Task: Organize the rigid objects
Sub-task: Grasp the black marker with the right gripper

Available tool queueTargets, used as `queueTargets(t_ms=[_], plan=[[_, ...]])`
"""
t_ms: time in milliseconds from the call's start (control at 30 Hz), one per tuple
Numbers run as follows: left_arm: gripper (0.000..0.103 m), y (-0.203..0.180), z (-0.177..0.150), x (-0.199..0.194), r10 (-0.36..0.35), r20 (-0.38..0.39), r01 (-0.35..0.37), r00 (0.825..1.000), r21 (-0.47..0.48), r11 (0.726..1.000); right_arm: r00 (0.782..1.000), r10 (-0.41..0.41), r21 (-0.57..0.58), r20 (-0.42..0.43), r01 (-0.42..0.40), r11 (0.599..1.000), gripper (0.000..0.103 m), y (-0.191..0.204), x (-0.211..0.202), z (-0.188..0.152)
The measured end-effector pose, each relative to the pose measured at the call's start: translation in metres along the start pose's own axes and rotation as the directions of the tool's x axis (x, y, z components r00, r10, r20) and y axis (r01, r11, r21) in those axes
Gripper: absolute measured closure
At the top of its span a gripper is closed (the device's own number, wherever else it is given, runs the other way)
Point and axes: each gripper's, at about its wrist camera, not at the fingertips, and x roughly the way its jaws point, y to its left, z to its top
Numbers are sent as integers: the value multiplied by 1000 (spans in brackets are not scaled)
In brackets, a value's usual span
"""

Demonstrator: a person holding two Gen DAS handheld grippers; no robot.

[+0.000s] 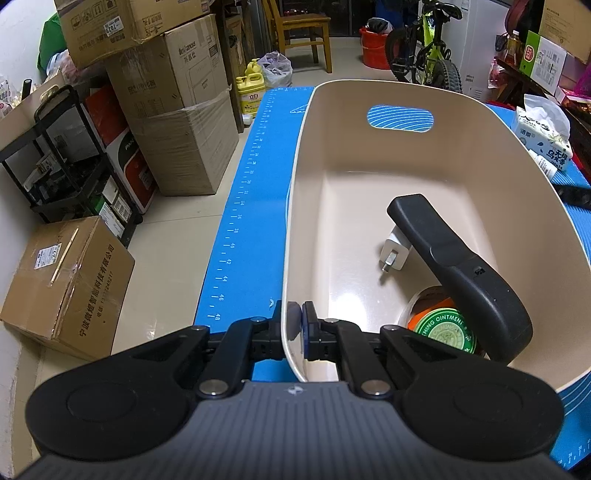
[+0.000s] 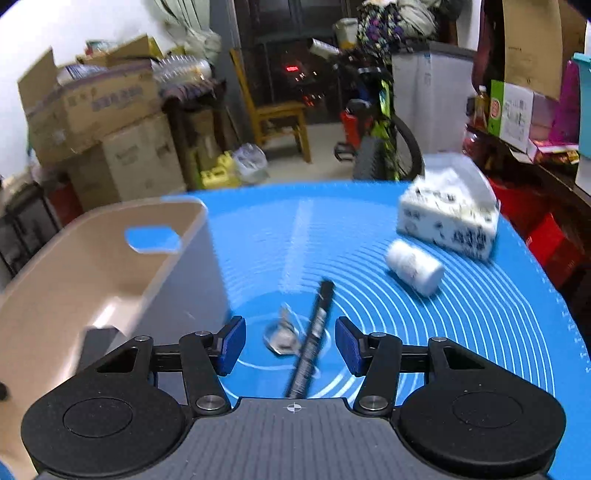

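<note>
A beige plastic bin (image 1: pixel 480 177) stands on the blue mat (image 1: pixel 251 206). My left gripper (image 1: pixel 298 323) is shut on the bin's near-left rim. Inside lie a black curved handle-shaped object (image 1: pixel 458 269), a white plug adapter (image 1: pixel 394 253) and a green ointment tin (image 1: pixel 445 330). In the right wrist view my right gripper (image 2: pixel 291 345) stands open above the mat, with a black pen (image 2: pixel 312 339) and a small clear metal-and-plastic item (image 2: pixel 282 334) lying between and below its fingers, untouched. A white bottle (image 2: pixel 413 267) lies on its side further right. The bin (image 2: pixel 110 266) is at the left.
A white tissue pack (image 2: pixel 448 210) rests at the mat's far right. Cardboard boxes (image 1: pixel 177 110), a black rack (image 1: pixel 70 155), a yellow jug (image 1: pixel 251 90), a wooden chair (image 1: pixel 303 29) and a small bicycle (image 1: pixel 424 48) crowd the floor beyond the table.
</note>
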Motion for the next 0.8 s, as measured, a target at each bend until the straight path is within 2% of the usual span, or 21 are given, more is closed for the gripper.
queueTargets(t_ms=[367,567,667,733,800], plan=[[93,2,0,0,0,-3,0,1000,20,1000,995,-66,-65,-76,61,996,39,4,50,-17],[93,3,1,0,5,-3,-5,1000,22,1000,994,-97,-105,-59,90,990,39,9,60,-23],[93,0,1,-1,6,-4,-6,1000,22,1000,995,-84,-99,-56,79,992,52,8,59,-22],[93,0,1,-1,6,-3,-6,1000,22,1000,995,-79,-115,-56,72,991,71,11,58,-22],[93,-1,1,-1,5,-3,-5,1000,21,1000,995,-80,-113,-59,73,991,74,11,57,-22]])
